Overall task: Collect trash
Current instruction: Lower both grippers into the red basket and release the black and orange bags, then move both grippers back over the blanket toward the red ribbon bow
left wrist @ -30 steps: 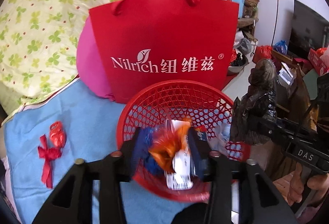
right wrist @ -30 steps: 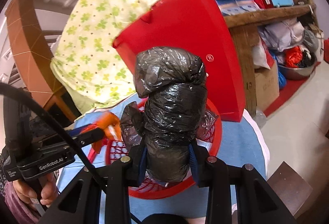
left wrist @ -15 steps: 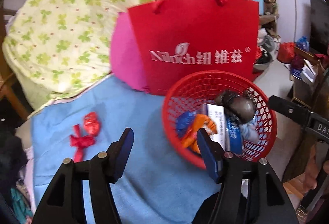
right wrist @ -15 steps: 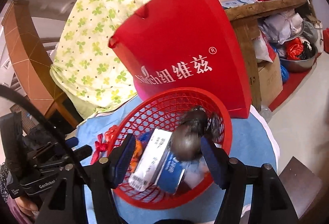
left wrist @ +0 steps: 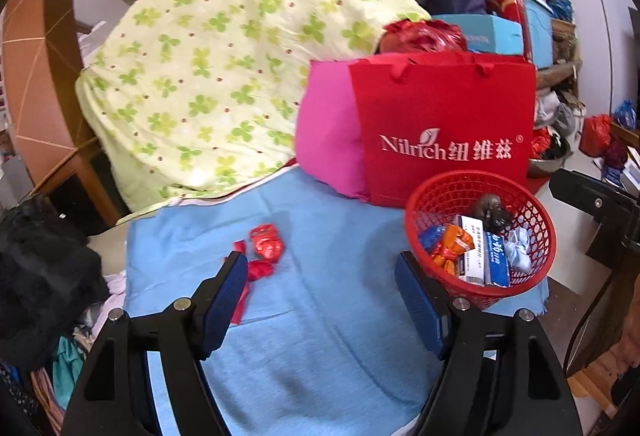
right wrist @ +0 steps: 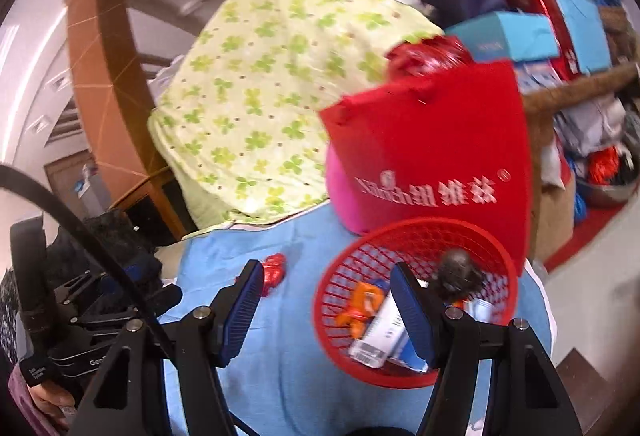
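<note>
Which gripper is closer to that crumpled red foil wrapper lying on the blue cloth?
Left, probably. The left gripper has the crumpled red foil wrapper just beyond its left finger. The right gripper hangs nearer the red mesh basket.

Both views are evenly and softly lit, with no hard shadows; only a faint dim patch lies on the blue cloth (left wrist: 320,316) between the left gripper's (left wrist: 320,300) jaws. The left wrist view is fairly sharp. The right wrist view is smeared by motion blur: the white lettering on the red bag (right wrist: 432,172) beyond the right gripper's (right wrist: 326,306) jaws is doubled and unreadable. Fisheye bending curves everything toward the edges, and the corners fall to black.
</note>
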Motion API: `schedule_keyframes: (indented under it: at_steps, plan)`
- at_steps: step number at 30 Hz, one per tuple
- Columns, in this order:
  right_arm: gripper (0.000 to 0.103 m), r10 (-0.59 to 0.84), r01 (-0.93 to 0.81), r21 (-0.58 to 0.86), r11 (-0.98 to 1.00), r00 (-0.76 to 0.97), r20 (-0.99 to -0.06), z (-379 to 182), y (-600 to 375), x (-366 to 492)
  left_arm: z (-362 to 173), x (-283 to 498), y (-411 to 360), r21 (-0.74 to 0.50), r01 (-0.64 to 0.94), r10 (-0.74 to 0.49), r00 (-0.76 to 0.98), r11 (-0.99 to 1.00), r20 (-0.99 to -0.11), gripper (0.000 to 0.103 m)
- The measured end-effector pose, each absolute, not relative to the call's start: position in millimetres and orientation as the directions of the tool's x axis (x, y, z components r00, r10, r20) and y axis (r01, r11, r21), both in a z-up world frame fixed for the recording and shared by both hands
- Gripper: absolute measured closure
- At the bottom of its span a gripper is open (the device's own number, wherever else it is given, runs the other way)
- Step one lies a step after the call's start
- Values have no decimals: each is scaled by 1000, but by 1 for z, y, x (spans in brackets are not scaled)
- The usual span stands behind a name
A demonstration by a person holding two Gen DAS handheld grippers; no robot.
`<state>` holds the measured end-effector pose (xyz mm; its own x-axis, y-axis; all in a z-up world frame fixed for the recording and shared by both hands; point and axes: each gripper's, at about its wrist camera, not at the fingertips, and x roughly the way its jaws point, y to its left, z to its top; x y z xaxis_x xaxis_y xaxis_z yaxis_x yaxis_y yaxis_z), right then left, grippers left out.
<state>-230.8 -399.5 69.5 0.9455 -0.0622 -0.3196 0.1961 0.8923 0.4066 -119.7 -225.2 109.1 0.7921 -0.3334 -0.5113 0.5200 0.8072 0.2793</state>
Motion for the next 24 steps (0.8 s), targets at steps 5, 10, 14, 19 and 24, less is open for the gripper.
schedule_keyframes:
  at_steps: [5,10,14,19,24]
  plan:
    - [33,-45,164,381,910,952,-302,86,-377,-233,116,-124,-204,278,478,-306,817,833,-489,22]
    - [33,-37,143,362,921,958,-284,101,-359,-238,121,-128,-183,276,442,-283,837,853,-467,21]
    - [33,-21,121,339,933,959,-283,106,-342,-235,119,-126,-165,269,415,-259,845,869,-467,21]
    - [33,47,64,325,944,946,-321,93,-314,-214,93,-111,-136,249,379,-210,831,891,-515,20]
    - [33,135,-24,263,965,900,-414,49,-270,-176,31,-72,-90,177,302,-123,757,937,-641,20]
